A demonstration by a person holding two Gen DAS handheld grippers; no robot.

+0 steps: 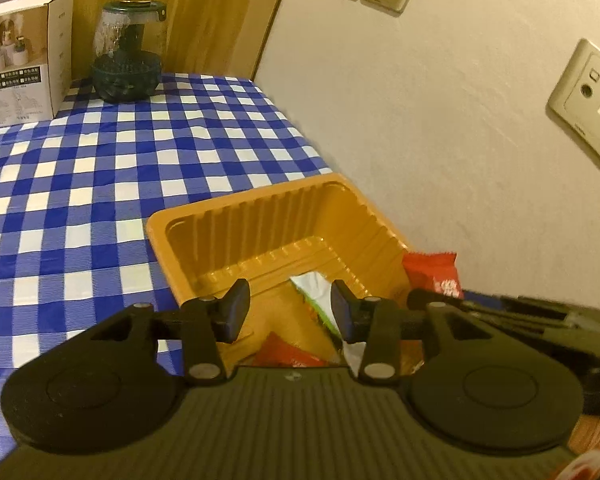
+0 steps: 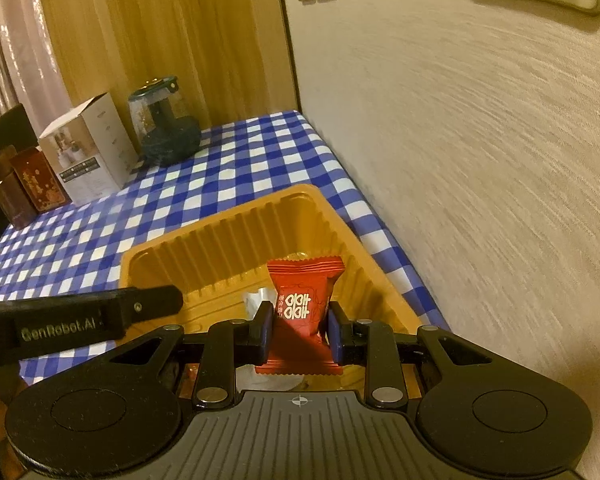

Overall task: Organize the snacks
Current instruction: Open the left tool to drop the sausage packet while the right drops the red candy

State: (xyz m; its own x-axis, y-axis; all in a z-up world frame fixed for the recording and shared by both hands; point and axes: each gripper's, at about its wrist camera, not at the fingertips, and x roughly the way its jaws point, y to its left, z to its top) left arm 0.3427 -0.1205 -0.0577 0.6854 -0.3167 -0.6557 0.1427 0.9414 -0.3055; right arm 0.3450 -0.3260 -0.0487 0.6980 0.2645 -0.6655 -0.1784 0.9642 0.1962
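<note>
An orange ribbed plastic tray (image 1: 260,220) sits on the blue checked tablecloth against the wall. In the left wrist view my left gripper (image 1: 290,308) is open and empty above the tray's near end, over a green and white snack packet (image 1: 314,292) and a red packet (image 1: 288,354) lying inside. In the right wrist view my right gripper (image 2: 299,330) is shut on a red candy packet (image 2: 304,308) with white characters, held above the tray (image 2: 236,236). That packet also shows in the left wrist view (image 1: 434,270) at the tray's right rim. A silver wrapper (image 2: 256,298) lies in the tray.
A white product box (image 1: 24,68) and a dark green glass jar (image 1: 128,56) stand at the table's far end by a wooden panel. Two dark red tins (image 2: 20,188) stand left of the box. The wall with sockets (image 1: 588,100) runs close along the right.
</note>
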